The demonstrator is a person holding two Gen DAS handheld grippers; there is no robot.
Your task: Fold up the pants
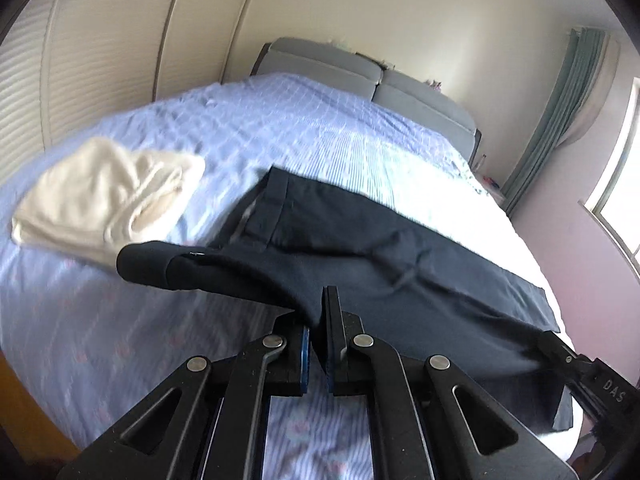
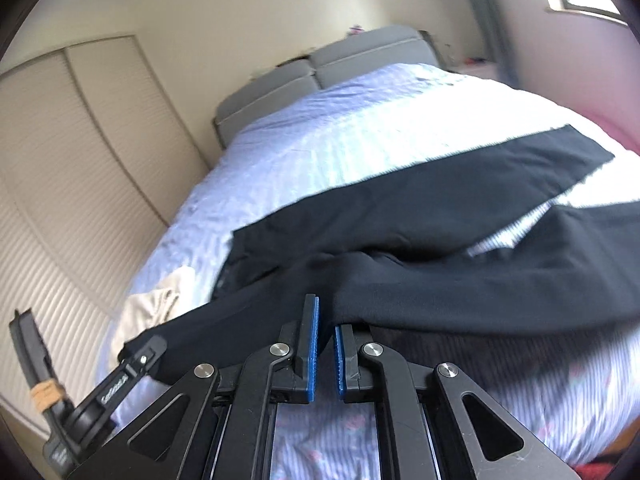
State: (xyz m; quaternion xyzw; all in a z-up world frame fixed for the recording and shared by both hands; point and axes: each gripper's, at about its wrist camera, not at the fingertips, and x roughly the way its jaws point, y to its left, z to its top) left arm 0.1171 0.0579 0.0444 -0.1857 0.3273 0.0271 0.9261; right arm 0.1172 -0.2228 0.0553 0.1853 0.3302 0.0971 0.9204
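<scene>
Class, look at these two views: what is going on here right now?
A person is folding dark pants on a bed, using two handheld grippers. The left gripper and the right gripper are each shut on the near edge of the fabric, lifting it. A cream garment lies folded beside them.

i am working in a home bedroom. a double bed (image 1: pixel 320 128) with a pale blue striped cover fills the room, a grey padded headboard (image 1: pixel 360 76) against the cream wall. louvred wardrobe doors (image 2: pixel 52 184) line one side; a curtain (image 1: pixel 568 108) hangs by a window (image 1: pixel 624 208).
</scene>
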